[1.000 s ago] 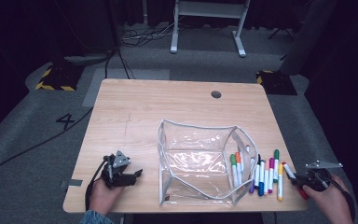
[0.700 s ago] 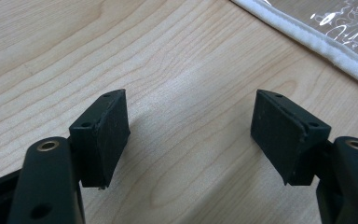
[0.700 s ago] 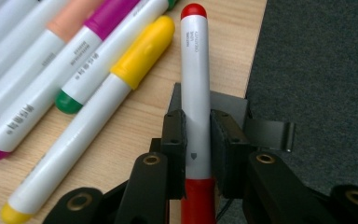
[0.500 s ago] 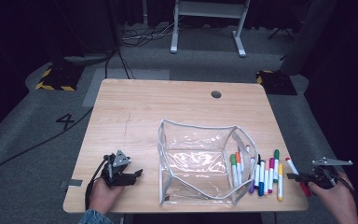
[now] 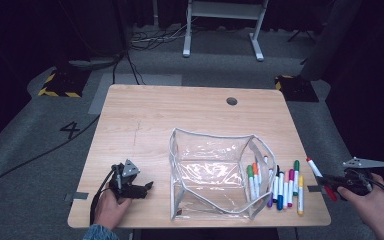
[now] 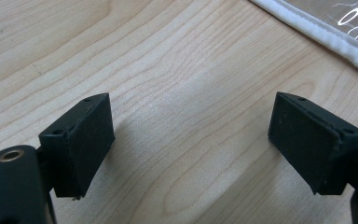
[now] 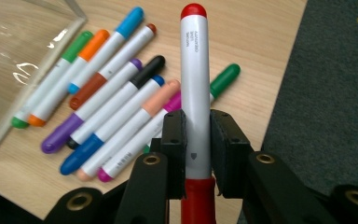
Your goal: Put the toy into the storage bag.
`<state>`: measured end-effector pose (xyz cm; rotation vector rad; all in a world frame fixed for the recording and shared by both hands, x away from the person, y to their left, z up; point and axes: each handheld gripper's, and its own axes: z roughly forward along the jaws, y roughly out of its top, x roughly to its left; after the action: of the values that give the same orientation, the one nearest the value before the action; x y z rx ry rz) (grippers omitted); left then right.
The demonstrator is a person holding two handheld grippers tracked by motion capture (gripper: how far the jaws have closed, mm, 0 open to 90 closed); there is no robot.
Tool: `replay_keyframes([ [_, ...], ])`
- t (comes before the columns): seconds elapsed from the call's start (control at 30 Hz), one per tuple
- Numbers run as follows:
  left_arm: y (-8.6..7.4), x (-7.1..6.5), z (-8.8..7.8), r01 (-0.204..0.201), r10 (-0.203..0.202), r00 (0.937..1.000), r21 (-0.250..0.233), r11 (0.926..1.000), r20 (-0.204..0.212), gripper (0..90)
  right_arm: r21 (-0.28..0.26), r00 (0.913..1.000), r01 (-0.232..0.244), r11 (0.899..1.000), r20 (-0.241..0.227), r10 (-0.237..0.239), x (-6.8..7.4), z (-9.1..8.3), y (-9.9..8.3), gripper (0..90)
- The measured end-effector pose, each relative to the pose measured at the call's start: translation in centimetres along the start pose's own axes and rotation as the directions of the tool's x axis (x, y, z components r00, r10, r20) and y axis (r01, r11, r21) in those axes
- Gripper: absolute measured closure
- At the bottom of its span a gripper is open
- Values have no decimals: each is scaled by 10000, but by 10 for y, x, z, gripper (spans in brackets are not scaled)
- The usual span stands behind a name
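Right claw (image 7: 196, 144): pads clamped on red marker (image 7: 195, 84), lifted clear of the counter (image 5: 180, 120), just right of the marker row (image 5: 280, 182). Left claw (image 6: 191, 140): jaws just been opening, wide, nothing between, left of clear pouch (image 5: 215, 175).
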<state>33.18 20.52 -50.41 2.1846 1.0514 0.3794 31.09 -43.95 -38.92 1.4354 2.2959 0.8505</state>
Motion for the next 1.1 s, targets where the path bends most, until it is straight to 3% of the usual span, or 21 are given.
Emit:
replay_keyframes([
  [0.37, -1, 0, -2, 25, -25, 10000, 20, 10000, -14, 137, -254, 9974, 641, 9976, -320, -649, 19, -22, 27, 768],
  [0.63, -1, 0, -1, 4, -4, 10000, 14, 10000, 6, 134, -609, 9874, 1280, 9899, -856, -1329, 41, -39, 57, 768],
  [0.73, -1, 0, -1, 14, -15, 10000, 192, 9998, 8, 92, -778, 9816, 1521, 9853, -1044, -1597, 50, -43, 71, 768],
  [0.8, 0, 0, 2, 97, -94, 9999, 356, 9993, -73, 2, -874, 9752, 1761, 9805, -1200, -1859, 58, -43, 80, 768],
  [1.1, 1, 0, 2, 94, -90, 9999, 368, 9993, -101, 0, -1170, 9405, 2564, 9595, -1986, -2756, 91, -43, 114, 768],
])
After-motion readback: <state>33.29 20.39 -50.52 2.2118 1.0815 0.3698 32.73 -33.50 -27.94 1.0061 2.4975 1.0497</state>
